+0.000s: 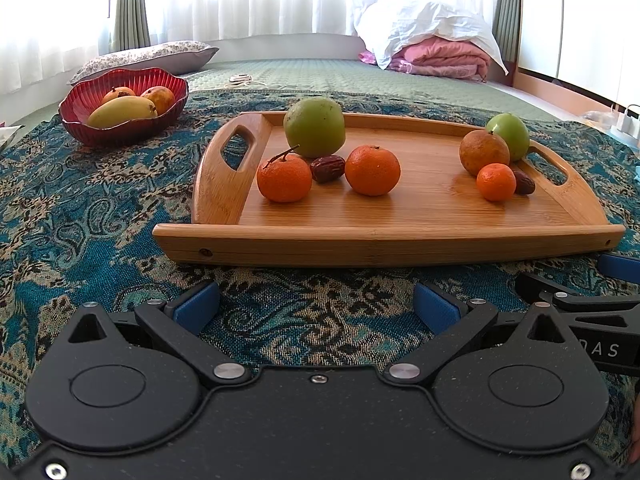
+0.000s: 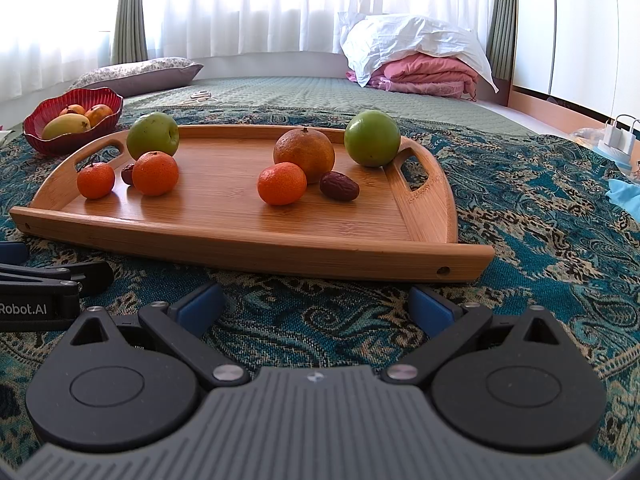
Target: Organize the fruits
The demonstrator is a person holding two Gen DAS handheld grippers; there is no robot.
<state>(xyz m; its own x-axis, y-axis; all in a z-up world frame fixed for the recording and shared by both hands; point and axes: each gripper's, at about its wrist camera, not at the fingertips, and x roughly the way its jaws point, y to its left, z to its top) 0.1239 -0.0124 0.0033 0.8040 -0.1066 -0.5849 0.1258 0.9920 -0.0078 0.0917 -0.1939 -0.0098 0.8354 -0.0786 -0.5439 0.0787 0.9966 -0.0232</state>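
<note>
A wooden tray lies on the patterned cloth. It holds two green apples, three tangerines, a dull larger orange and two dates. A red bowl at the far left holds a mango and other fruit. My left gripper is open and empty in front of the tray's near edge. My right gripper is open and empty beside it, to the right.
The blue patterned cloth covers a bed. A pillow lies at the back left. Pink and white bedding is piled at the back right. White chargers stand at the far right.
</note>
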